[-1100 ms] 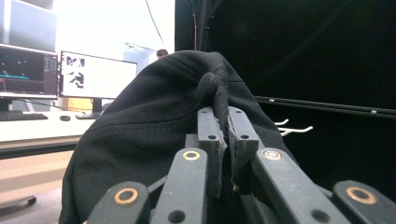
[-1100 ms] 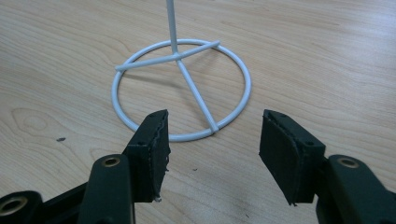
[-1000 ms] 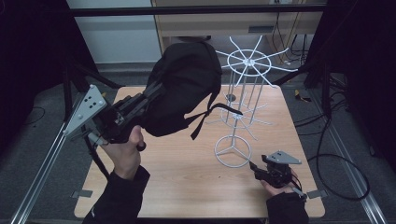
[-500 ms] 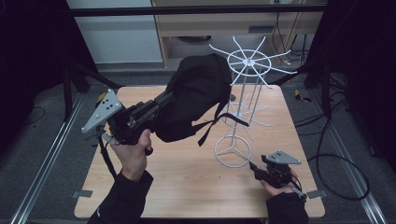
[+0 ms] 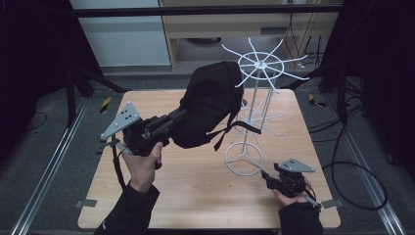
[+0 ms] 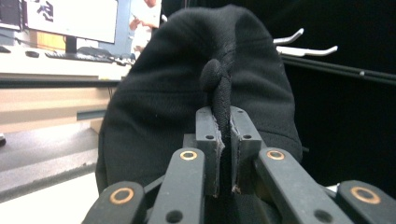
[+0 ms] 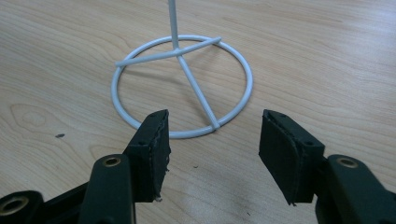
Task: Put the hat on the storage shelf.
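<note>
Wooden table, left gripper clamping black backpack strap, right gripper open before white rack base.

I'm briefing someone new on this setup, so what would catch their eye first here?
First, the black backpack, held up over the middle of the wooden table by the left gripper, whose fingers pinch a fold of its fabric. Beside it stands the white wire rack, with the open right gripper low on the table near the rack's ring base.
</note>
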`<act>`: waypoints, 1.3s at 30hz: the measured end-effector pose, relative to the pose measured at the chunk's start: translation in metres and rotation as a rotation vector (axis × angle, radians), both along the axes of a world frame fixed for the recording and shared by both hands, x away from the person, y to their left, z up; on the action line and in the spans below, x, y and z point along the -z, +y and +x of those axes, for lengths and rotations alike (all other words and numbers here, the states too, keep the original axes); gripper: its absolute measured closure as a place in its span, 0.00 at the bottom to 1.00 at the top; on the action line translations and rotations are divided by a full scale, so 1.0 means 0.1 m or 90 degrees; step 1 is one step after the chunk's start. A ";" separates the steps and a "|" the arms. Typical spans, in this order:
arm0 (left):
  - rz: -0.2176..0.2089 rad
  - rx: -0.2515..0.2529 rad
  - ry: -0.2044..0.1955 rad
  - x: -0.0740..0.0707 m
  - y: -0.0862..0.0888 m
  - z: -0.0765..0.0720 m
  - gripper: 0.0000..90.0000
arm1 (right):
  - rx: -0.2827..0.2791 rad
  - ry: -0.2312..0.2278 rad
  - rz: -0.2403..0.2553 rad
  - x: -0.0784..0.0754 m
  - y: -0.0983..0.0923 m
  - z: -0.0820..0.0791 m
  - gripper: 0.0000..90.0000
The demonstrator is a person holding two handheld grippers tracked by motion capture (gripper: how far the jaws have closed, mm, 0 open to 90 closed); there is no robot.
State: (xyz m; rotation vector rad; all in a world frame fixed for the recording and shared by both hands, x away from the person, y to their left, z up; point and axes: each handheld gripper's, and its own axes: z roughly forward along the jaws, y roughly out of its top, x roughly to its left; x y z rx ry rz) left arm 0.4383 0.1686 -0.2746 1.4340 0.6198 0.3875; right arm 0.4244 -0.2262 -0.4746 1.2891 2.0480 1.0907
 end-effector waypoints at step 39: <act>0.148 -0.071 0.034 0.51 0.22 -0.15 0.54 | 0.008 0.002 0.003 0.02 -0.02 0.01 0.46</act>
